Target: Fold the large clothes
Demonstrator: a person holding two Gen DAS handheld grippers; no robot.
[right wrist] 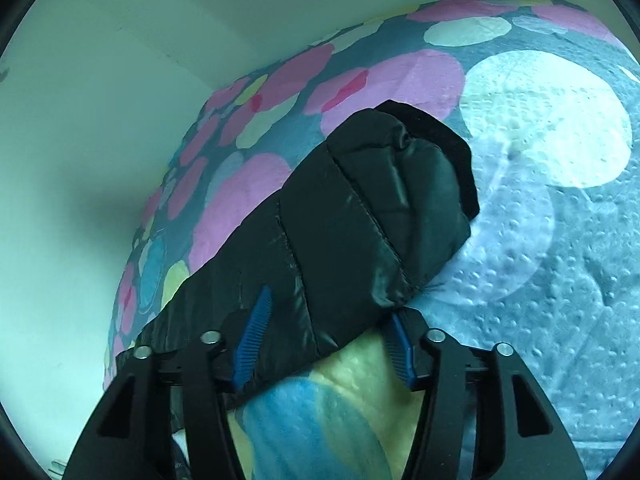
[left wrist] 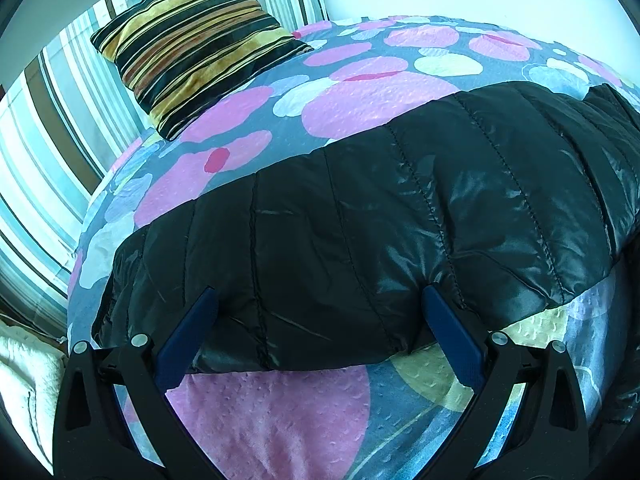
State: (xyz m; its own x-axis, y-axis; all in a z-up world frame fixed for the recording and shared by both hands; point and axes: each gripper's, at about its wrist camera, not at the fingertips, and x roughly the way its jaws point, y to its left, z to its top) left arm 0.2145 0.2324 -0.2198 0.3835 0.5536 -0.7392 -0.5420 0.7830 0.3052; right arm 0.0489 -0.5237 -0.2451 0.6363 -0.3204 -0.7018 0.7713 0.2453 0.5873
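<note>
A black quilted puffer jacket (left wrist: 400, 208) lies folded on a bed with a spotted cover (left wrist: 280, 412). My left gripper (left wrist: 320, 300) is open, its blue fingers (left wrist: 188, 336) wide apart and pressed against the jacket's near edge, which bulges between them. In the right wrist view the jacket's narrow end with a dark collar or cuff (right wrist: 360, 208) stretches away. My right gripper (right wrist: 324, 312) is open, its blue fingers (right wrist: 252, 336) straddling the jacket's near edge; the right fingertip is hidden under the fabric.
A striped black-and-gold cushion (left wrist: 192, 44) rests at the bed's far left against striped bedding (left wrist: 48, 152). A pale wall (right wrist: 100, 140) borders the bed on the left in the right wrist view. A white textile (left wrist: 24, 380) lies off the bed's left edge.
</note>
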